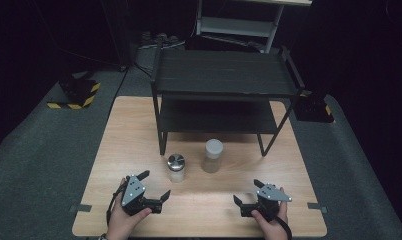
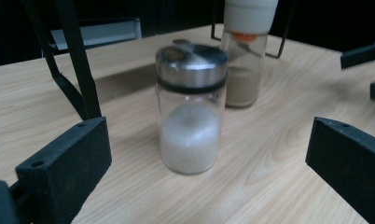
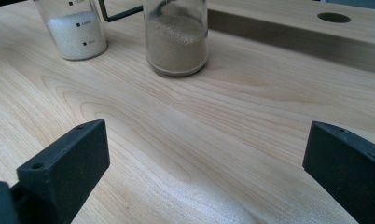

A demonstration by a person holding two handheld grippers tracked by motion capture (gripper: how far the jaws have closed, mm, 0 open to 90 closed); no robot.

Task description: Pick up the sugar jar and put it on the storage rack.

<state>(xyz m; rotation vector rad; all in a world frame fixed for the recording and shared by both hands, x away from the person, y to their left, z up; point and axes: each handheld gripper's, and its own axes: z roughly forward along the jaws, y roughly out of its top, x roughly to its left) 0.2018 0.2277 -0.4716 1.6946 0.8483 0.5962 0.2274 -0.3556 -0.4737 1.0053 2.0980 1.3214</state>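
Right now both tools rest low over the near edge of the wooden bench, each held in a hand coming in from the bottom of the high view. On the left, the left tool has its jaws spread wide apart and grips nothing; it points toward the salt jar, which stands upright on the bench just beyond it. Seen from the left gripper view, that jar has a shiny metal cap and is partly filled with white grains, and it sits between the two black jaws but farther out, touching neither. Just beside it, toward the right and slightly farther back, stands the spice jar, upright with a pale cap and brownish powder inside. Over on the right, the right tool is likewise spread wide and empty, well short of both jars; its own view shows bare wood between the jaws, with the spice jar and the salt jar at the top. Behind the jars stands a black two-tier shelf, both tiers bare.
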